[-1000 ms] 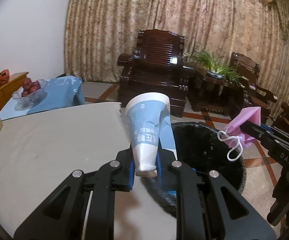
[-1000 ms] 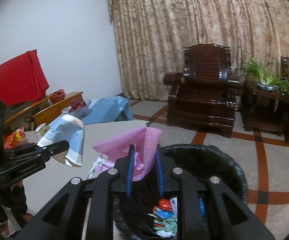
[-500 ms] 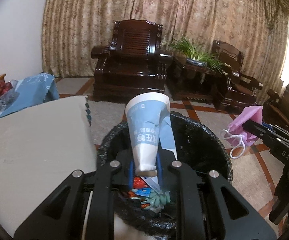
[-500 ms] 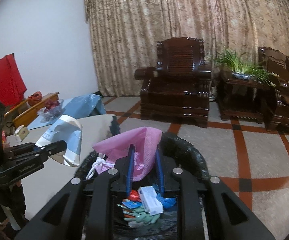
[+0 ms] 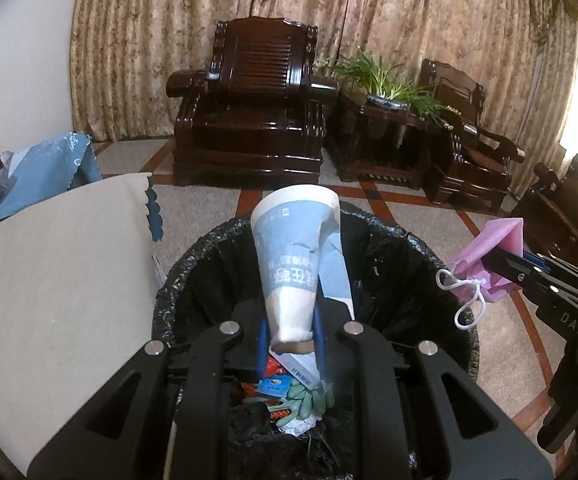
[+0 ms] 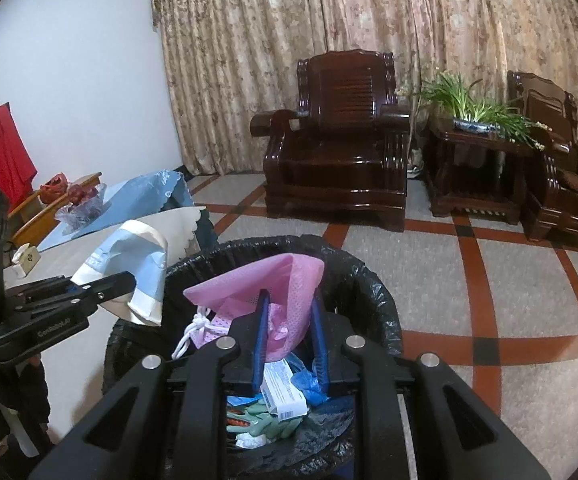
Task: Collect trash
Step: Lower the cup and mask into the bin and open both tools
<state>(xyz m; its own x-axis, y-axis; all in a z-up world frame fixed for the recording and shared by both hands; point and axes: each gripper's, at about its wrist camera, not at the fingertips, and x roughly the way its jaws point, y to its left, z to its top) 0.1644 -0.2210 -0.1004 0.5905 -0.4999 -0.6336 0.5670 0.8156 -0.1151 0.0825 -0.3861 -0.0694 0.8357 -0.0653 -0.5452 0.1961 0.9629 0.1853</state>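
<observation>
A crushed blue-and-white paper cup is pinched in my left gripper, which is shut on its narrow base and hangs over the bin. The bin is lined with a black bag and holds several pieces of trash. My right gripper is shut on a pink face mask with white ear loops, also above the bin. In the left wrist view the mask hangs at the bin's right rim. From the right wrist view, the cup sits at the bin's left rim.
A table with a beige cloth stands directly left of the bin. Fruit in a bowl sits on a blue cloth further back. Dark wooden armchairs, a side table with a plant and a tiled floor lie beyond.
Both grippers have moved from over the table to above the bin and sunk lower, so the trash inside has come into view. Each still holds its item.
</observation>
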